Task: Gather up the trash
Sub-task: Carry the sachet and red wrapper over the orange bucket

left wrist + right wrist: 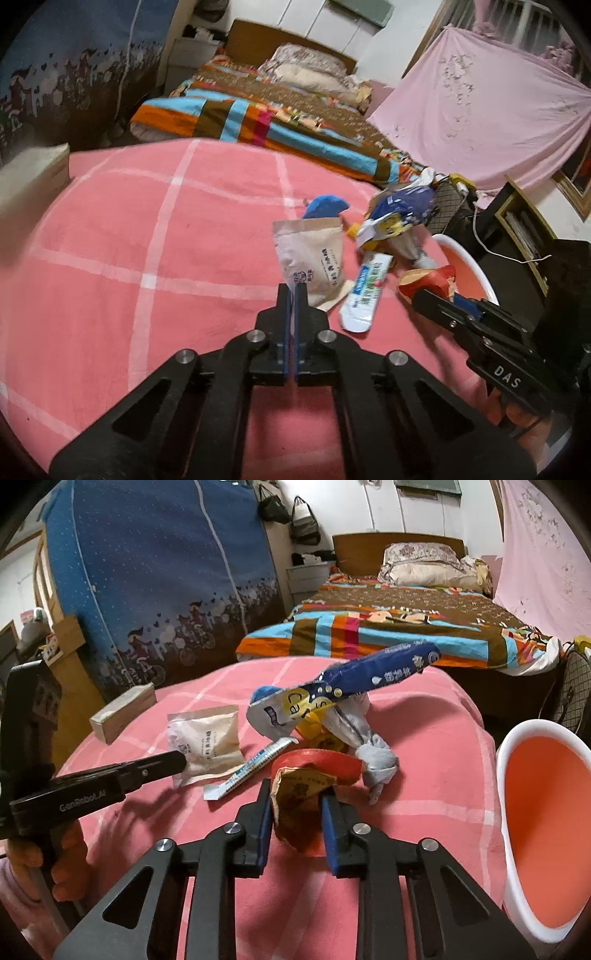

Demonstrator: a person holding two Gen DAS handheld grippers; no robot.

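Red wrapper (303, 794) — seemingly pinched — between right tool (297, 805) pads.

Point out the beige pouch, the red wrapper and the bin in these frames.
beige pouch (314, 254): left wrist view, middle of its printed face.
red wrapper (295, 801): right wrist view, its yellowish inner side between the fingers.
bin (517, 734): right wrist view, white rim's upper left.

Two black grippers are showing: the left gripper (296, 290) at lower centre of its own view and the right gripper (297, 808) at lower centre of its own. Five pieces of litter are lying mid-frame on the pink cloth (424, 716): one beige pouch (207, 744), one white tube wrapper (255, 762), one blue bag (354, 681), one red packet (314, 771) and one grey rag (376, 755). One white bin (517, 746) is standing at the right edge, one wooden block (123, 712) at the left.
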